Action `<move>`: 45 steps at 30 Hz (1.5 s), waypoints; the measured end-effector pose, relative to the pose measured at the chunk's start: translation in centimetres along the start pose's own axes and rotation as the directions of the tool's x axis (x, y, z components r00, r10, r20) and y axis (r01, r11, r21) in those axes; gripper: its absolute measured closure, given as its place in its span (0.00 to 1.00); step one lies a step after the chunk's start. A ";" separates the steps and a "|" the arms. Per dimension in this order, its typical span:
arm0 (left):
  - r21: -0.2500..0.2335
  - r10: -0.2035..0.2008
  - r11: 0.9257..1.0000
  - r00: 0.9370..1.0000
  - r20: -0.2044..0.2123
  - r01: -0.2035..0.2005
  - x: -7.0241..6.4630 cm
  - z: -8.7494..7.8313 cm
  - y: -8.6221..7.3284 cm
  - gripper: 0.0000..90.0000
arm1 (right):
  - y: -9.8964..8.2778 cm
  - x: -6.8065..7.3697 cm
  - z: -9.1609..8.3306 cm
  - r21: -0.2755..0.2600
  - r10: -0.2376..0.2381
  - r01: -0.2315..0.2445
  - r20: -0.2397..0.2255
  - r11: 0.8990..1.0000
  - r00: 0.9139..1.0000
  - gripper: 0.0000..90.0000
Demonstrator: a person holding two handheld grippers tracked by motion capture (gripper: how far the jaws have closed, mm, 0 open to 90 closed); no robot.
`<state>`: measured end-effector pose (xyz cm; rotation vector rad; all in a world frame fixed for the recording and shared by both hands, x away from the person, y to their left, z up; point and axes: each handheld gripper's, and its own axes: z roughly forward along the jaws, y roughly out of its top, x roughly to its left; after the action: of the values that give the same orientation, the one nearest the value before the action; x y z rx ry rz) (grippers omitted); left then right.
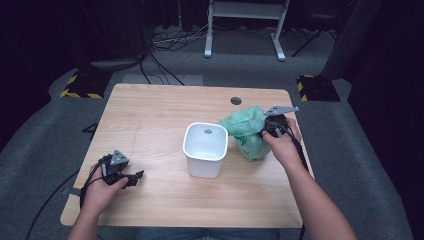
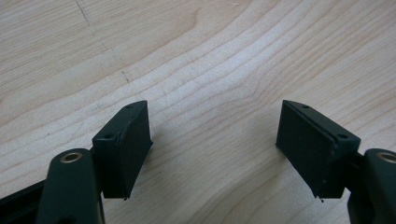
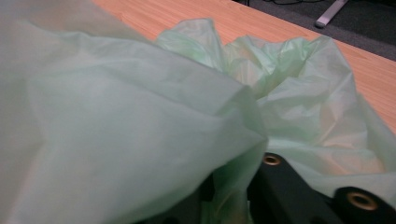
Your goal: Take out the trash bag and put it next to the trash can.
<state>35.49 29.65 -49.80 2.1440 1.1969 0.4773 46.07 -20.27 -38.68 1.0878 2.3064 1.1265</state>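
While your right gripper is buried in the green plastic bag near the right edge of the tabletop, the white bin sits just left of it, mid-table, prob so the bag can go in as a liner. Bag's all crumpled and touching the bin's rim. In the right gripper view the film drapes over and between the jaws, which stand only a little apart; can't tell if they actually pinch it tbh. Your left gripper rests by the front left corner, jaws wide, nothing between em, just bare wood.
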 end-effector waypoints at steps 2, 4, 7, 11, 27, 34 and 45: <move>-0.001 -0.001 1.000 1.000 0.001 0.001 0.0 0.0 0.0 0.29 | 0.0 0.1 -0.1 -0.008 0.004 -0.004 0.000 1.000 1.000 0.73; -0.001 -0.001 1.000 1.000 0.002 0.001 0.0 0.0 0.0 0.29 | 0.1 0.4 -0.7 -0.063 -0.021 0.023 0.036 0.998 0.999 0.46; -0.003 -0.004 1.000 1.000 0.003 0.004 0.0 0.1 0.0 0.29 | 0.1 0.5 -1.5 -0.086 -0.011 0.014 0.040 0.996 0.999 0.40; -0.005 -0.006 1.000 1.000 0.005 0.007 0.0 0.1 0.0 0.29 | -0.2 1.0 -3.6 -0.107 -0.011 0.012 0.010 0.994 1.000 0.34; -0.001 -0.015 1.000 1.000 0.008 0.015 -0.1 0.0 -0.1 0.29 | -4.3 2.5 -8.8 -0.085 -0.019 0.014 -0.056 0.996 0.998 0.33; -0.001 -0.014 1.000 1.000 0.011 0.014 0.0 -0.1 -0.2 0.29 | -6.7 2.3 -10.1 -0.086 -0.014 0.010 -0.039 0.996 0.999 0.28; -0.004 -0.008 1.000 1.000 0.005 0.008 0.0 -0.1 -0.2 0.29 | -9.7 3.4 -13.2 -0.091 -0.038 0.036 -0.026 0.995 0.999 0.28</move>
<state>35.38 29.77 -49.88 2.1352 1.2011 0.4702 31.36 -28.24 -38.01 0.9984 2.2629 1.2264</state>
